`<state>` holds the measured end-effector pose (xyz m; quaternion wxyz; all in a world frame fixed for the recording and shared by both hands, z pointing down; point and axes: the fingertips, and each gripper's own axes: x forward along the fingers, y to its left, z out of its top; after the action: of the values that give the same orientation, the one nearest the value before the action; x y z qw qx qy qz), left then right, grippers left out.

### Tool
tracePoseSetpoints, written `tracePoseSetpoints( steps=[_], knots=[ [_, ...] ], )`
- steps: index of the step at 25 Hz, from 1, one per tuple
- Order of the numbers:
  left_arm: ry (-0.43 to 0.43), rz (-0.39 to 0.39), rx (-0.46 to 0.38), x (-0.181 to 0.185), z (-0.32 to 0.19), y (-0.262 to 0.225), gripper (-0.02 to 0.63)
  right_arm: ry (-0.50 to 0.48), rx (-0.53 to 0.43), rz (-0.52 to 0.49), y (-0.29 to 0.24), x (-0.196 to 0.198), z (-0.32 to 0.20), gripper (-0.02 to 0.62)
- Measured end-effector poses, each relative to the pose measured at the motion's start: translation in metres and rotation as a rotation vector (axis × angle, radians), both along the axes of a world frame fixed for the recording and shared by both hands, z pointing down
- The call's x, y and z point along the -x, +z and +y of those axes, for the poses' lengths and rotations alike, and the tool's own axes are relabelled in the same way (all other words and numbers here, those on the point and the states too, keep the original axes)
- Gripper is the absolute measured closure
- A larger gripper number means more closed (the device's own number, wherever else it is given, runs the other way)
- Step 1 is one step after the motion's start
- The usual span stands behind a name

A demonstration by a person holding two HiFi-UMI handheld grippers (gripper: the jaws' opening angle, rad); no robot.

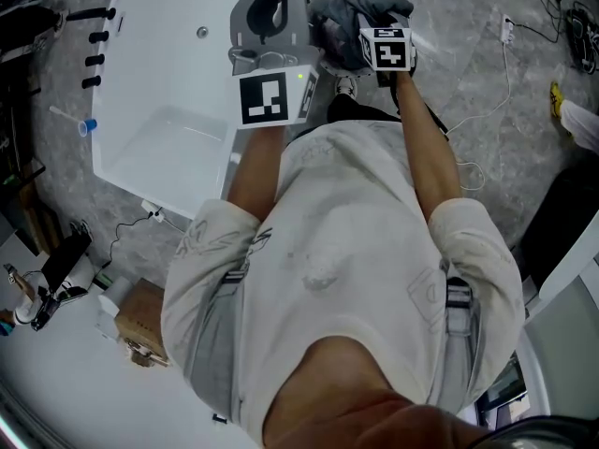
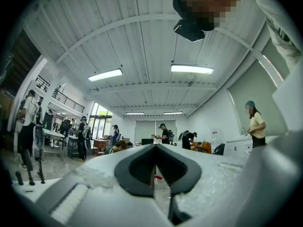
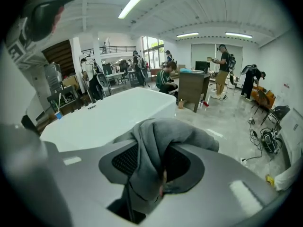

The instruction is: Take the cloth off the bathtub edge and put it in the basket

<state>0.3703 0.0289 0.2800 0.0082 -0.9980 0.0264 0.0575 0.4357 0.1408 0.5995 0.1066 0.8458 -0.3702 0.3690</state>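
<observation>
Room: a wide hall under a white ribbed ceiling (image 2: 142, 32) with long strip lights (image 2: 191, 69). People stand about at tables at the far end. A brown desk (image 3: 193, 86) sits beyond the tub.
Floor: glossy grey marbled tile (image 1: 487, 92), with a thin white cable (image 1: 506, 73) trailing across it on my right.
Bathtub (image 1: 168, 64): white and freestanding, on my left. Its smooth inner surface is bare, and the floor shows all round it.
Cloth (image 3: 156, 145): grey and soft. It is bunched up and draped over my right fingers, clear of the tub rim, with the tub behind it to the left.
Right gripper (image 3: 158, 171): my fingers are clamped on a fold of the cloth, which fills the gap between them and spills over the top.
Left gripper (image 2: 155, 174): my fingers are together with nothing between them. It is held over the tub's near edge, beside my right one.
</observation>
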Motion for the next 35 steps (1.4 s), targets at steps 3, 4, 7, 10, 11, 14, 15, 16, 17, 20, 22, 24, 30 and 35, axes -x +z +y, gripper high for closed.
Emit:
tracePoseSetpoints(
  steps=[3,4,7,10,11,14,15,16,17,20,22,24,30,35],
  knots=[
    [-0.003,-0.009,0.002,0.000,-0.004,0.003,0.606,-0.009,0.067,-0.053,0.032,0.005,-0.004,0.451],
    [-0.002,-0.010,0.002,0.000,-0.004,0.003,0.606,-0.010,0.089,-0.070,0.041,0.007,-0.005,0.451],
    [0.002,-0.014,0.002,0.001,-0.005,0.004,0.606,-0.028,0.138,-0.115,0.071,0.013,-0.009,0.449],
    [0.005,-0.018,-0.002,0.001,-0.002,0.006,0.606,-0.022,0.181,-0.186,0.099,0.020,-0.002,0.449],
    [0.005,-0.018,-0.003,0.001,-0.001,0.006,0.606,-0.008,0.188,-0.214,0.108,0.022,0.002,0.450],
    [0.003,-0.020,-0.004,0.002,-0.004,0.007,0.606,0.046,0.185,-0.259,0.115,0.024,0.008,0.451],
    [0.001,-0.022,-0.005,0.003,-0.005,0.008,0.606,0.053,0.185,-0.266,0.116,0.024,0.008,0.451],
    [-0.001,-0.024,-0.006,0.003,-0.007,0.009,0.606,0.055,0.188,-0.270,0.116,0.024,0.009,0.451],
    [-0.003,-0.026,-0.007,0.004,-0.008,0.010,0.606,0.057,0.193,-0.271,0.116,0.024,0.010,0.450],
    [-0.011,-0.025,-0.007,0.005,-0.009,0.009,0.606,0.074,0.199,-0.283,0.119,0.022,0.015,0.444],
    [-0.013,-0.025,-0.008,0.005,-0.010,0.008,0.606,0.114,0.195,-0.298,0.121,0.020,0.019,0.406],
    [-0.011,-0.027,-0.009,0.003,-0.010,0.009,0.606,0.138,0.202,-0.312,0.122,0.022,0.021,0.306],
    [0.001,-0.036,-0.011,-0.003,-0.007,0.012,0.606,0.108,0.228,-0.288,0.127,0.017,0.022,0.286],
    [-0.007,-0.040,-0.010,-0.002,-0.013,0.011,0.606,0.090,0.230,-0.276,0.127,0.018,0.022,0.287]
  ],
)
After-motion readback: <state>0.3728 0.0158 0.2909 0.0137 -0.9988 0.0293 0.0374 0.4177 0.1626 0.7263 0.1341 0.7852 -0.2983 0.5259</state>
